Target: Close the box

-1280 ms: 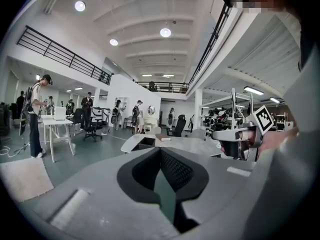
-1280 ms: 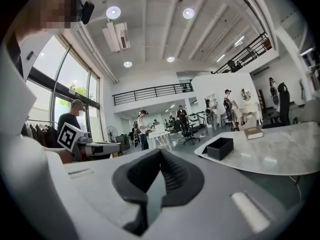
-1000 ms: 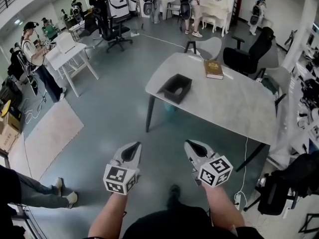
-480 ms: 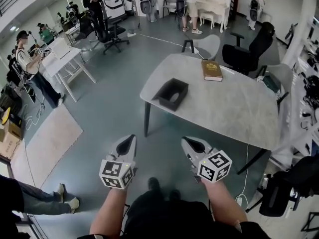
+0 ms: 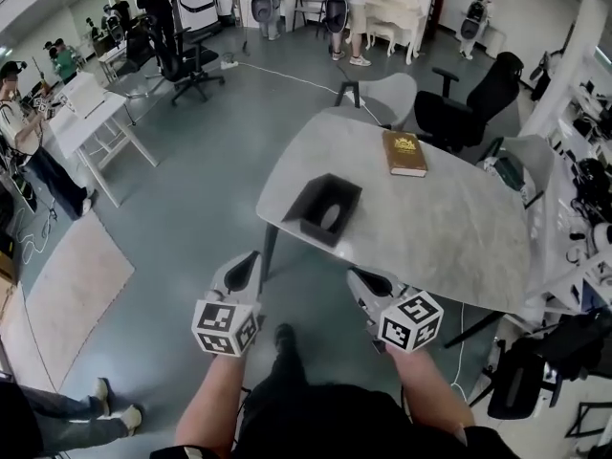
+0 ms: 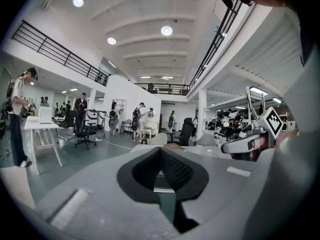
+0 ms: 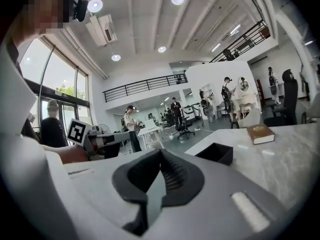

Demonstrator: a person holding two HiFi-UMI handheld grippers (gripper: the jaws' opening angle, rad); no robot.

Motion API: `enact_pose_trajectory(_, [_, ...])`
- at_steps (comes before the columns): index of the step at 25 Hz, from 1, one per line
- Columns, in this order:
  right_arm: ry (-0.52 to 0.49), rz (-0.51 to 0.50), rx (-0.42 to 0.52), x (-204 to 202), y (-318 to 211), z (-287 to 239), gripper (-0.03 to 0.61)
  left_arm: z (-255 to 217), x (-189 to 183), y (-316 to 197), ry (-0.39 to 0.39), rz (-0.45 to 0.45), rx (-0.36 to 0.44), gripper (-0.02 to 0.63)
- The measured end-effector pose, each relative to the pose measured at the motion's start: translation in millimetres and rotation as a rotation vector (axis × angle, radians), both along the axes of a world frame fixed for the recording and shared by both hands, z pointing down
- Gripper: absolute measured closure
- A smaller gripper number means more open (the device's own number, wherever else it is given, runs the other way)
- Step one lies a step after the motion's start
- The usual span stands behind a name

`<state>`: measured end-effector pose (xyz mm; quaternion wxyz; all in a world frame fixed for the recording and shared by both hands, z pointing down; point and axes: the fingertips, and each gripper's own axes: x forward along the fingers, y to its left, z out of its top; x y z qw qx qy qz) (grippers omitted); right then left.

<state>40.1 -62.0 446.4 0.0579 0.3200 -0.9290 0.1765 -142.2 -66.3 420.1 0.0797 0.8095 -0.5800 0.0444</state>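
Observation:
A dark open box (image 5: 325, 209) sits near the left corner of the grey marble table (image 5: 449, 228), with something pale inside it. In the right gripper view the box (image 7: 215, 153) shows beyond the jaws on the table. My left gripper (image 5: 245, 268) and right gripper (image 5: 365, 282) are both shut and hold nothing. They hang side by side over the floor, short of the table's near edge. The left gripper view looks across the table edge, and the box is mostly hidden behind the jaws.
A brown book (image 5: 404, 153) lies on the far side of the table. Black office chairs (image 5: 459, 108) and a pale chair (image 5: 382, 94) stand behind it. Several people and white desks (image 5: 86, 113) fill the room's far left. Cluttered shelving (image 5: 583, 189) lines the right.
The table and box have drawn nearer and lower in the head view as the person walks toward them. Both grippers stay shut and level in front of the body.

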Motion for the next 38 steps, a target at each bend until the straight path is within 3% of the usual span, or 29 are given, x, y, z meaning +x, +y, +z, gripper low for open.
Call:
enact_pose_trajectory(8, [0.086, 0.041, -0.012, -76.3, -121.9, 3.3, 0.577, 18.7, -66.9, -129.1, 0.016, 0.075, -0.035, 0.603])
enact_pose_trajectory(14, [0.12, 0.095, -0.056, -95.7, -169.0, 21.1, 0.577, 39.2, -87.9, -186.9, 0.021, 0.133, -0.08, 0.603])
enact_pose_trajectory(21, [0.121, 0.13, -0.093, -83.1, -214.3, 36.9, 0.577, 71.5, -68.2, -225.3, 0.002, 0.212, -0.137, 0.603])
enact_pose_trajectory(28, [0.106, 0.102, -0.133, -75.0, -245.8, 58.7, 0.577, 113.6, -48.6, -245.9, 0.008, 0.214, -0.199, 0.601])
enact_pose_trajectory(35, [0.099, 0.101, -0.187, -58.1, -258.0, 90.5, 0.577, 191.3, -28.2, -250.4, -0.121, 0.262, -0.327, 0.598])
enact_pose_trajectory(36, [0.102, 0.102, -0.194, -55.8, -258.5, 94.8, 0.577, 202.2, -25.0, -251.1, -0.122, 0.272, -0.351, 0.588])
enact_pose_trajectory(38, [0.113, 0.104, -0.209, -51.4, -258.8, 104.5, 0.577, 221.6, -17.1, -252.1, -0.114, 0.295, -0.394, 0.458])
